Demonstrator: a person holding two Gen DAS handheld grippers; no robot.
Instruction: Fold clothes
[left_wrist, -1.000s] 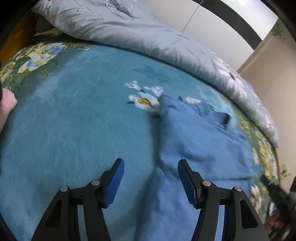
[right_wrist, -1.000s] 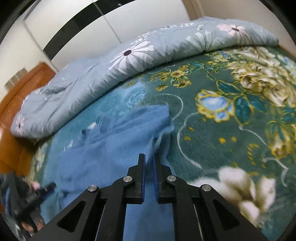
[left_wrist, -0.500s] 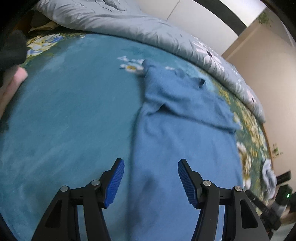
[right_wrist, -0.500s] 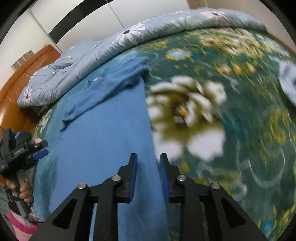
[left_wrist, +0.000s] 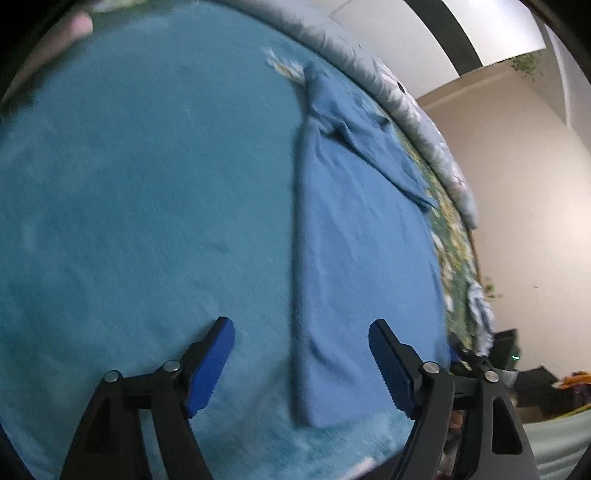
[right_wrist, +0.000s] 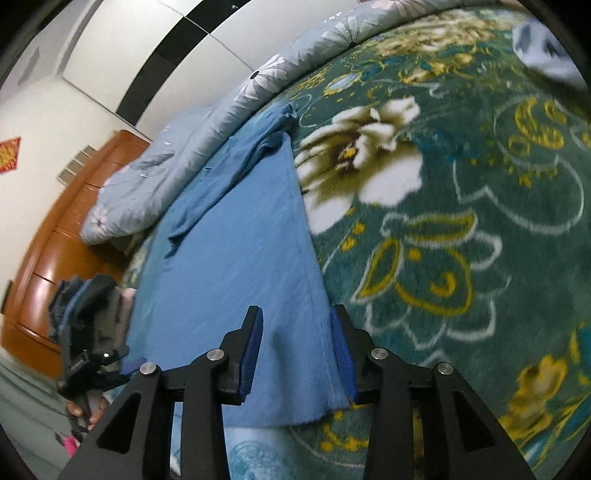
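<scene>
A blue garment (left_wrist: 354, 236) lies flat and long on the teal floral blanket (left_wrist: 147, 206), its sleeves folded across the far end. My left gripper (left_wrist: 301, 363) is open and empty, hovering over the garment's near left corner. In the right wrist view the same garment (right_wrist: 236, 266) shows with its hem at the near end. My right gripper (right_wrist: 297, 350) is open, its jaws straddling the garment's near right corner without closing on it. The left gripper (right_wrist: 92, 365) shows at the far left of the right wrist view.
A grey floral quilt (right_wrist: 192, 155) is bunched along the far edge of the bed. A wooden headboard (right_wrist: 55, 236) stands at the left. A pale cloth (right_wrist: 543, 48) lies at the upper right. Beige walls and dark clutter (left_wrist: 528, 373) lie beyond the bed.
Both grippers have pulled back from the sleeve end to the hem end of the garment. My right gripper has opened from shut. The garment now lies stretched out flat.
</scene>
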